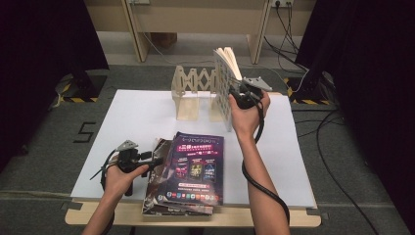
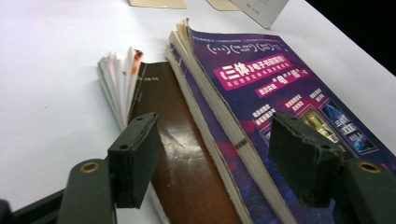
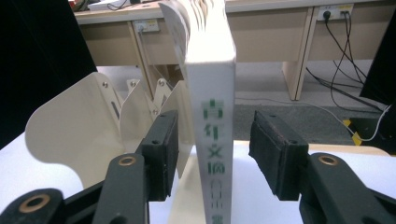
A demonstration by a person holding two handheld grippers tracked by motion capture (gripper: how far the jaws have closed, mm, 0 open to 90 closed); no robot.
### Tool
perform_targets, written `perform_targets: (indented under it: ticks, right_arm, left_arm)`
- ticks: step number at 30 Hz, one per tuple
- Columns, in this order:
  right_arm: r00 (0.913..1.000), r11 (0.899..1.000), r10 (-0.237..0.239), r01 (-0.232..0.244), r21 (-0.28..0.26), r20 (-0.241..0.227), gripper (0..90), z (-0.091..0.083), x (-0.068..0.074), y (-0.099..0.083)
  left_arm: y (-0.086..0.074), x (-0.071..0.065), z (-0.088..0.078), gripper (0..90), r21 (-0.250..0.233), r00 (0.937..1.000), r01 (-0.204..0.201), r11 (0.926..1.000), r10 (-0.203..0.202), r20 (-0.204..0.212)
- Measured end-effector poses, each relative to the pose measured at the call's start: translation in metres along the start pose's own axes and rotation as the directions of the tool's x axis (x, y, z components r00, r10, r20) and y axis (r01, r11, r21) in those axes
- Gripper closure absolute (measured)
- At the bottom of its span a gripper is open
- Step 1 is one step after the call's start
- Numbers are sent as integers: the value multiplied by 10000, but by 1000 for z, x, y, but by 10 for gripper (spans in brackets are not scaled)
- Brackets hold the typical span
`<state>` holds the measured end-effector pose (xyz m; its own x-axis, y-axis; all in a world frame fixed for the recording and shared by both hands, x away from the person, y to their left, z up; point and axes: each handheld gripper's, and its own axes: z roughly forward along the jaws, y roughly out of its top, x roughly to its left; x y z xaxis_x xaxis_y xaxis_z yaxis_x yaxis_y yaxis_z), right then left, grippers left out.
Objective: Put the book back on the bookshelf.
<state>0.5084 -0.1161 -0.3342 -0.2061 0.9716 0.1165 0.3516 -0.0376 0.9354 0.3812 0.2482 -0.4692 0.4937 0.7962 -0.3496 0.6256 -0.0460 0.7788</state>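
A white book (image 1: pixel 224 83) stands upright at the right end of a pale wooden expanding rack (image 1: pixel 191 95), its pages fanned at the top. My right gripper (image 1: pixel 240 95) is open around it. In the right gripper view the book's spine (image 3: pixel 212 116) stands between the jaws of the right gripper (image 3: pixel 212 154) with a gap on each side, and the rack (image 3: pixel 79 126) is to its left. My left gripper (image 1: pixel 154 161) is open at the left side of a flat stack of books (image 1: pixel 193 169). Its jaws (image 2: pixel 215 158) straddle a brown book (image 2: pixel 173 140) and the edge of the purple-covered top book (image 2: pixel 280 88).
A white sheet (image 1: pixel 137 117) covers the tabletop. A small book with fanned pages (image 2: pixel 116 79) lies left of the brown one. Beyond the table are a wooden desk (image 1: pixel 195 19), dark curtains on both sides and cables (image 1: pixel 333 147) on the floor at right.
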Motion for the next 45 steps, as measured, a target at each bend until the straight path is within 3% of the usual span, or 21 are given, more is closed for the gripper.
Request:
perform_targets:
  ticks: [11,17,23,32,43,44,45]
  right_arm:
    - [9984,9986,385,-370,374,-412,510,-22,-8,-13]
    - [9956,9932,637,-565,1014,-692,509,-32,-11,-30]
    - [9912,9801,881,-685,1861,-989,509,-35,-15,-56]
    - [9809,9500,1242,-739,3034,-1500,517,-33,-12,-94]
    - [9673,8949,1624,-611,4421,-1950,529,-28,-1,-126]
    - [9648,8828,1719,-613,4658,-1989,529,-26,0,-130]
    - [9638,8785,1783,-652,4733,-1980,529,-25,1,-133]
  left_arm:
    - [2,-13,6,342,171,9994,-236,9996,232,255]
    - [5,-20,15,363,438,9984,-440,9981,424,375]
    - [9,-22,27,389,680,9985,-325,9972,294,454]
    - [13,-23,43,410,1096,9993,-213,9937,179,319]
    - [14,-23,52,443,1373,10000,-59,9905,60,-6]
    - [14,-23,52,446,1386,10000,-50,9903,49,12]
    - [14,-22,53,447,1394,10000,-17,9902,11,40]
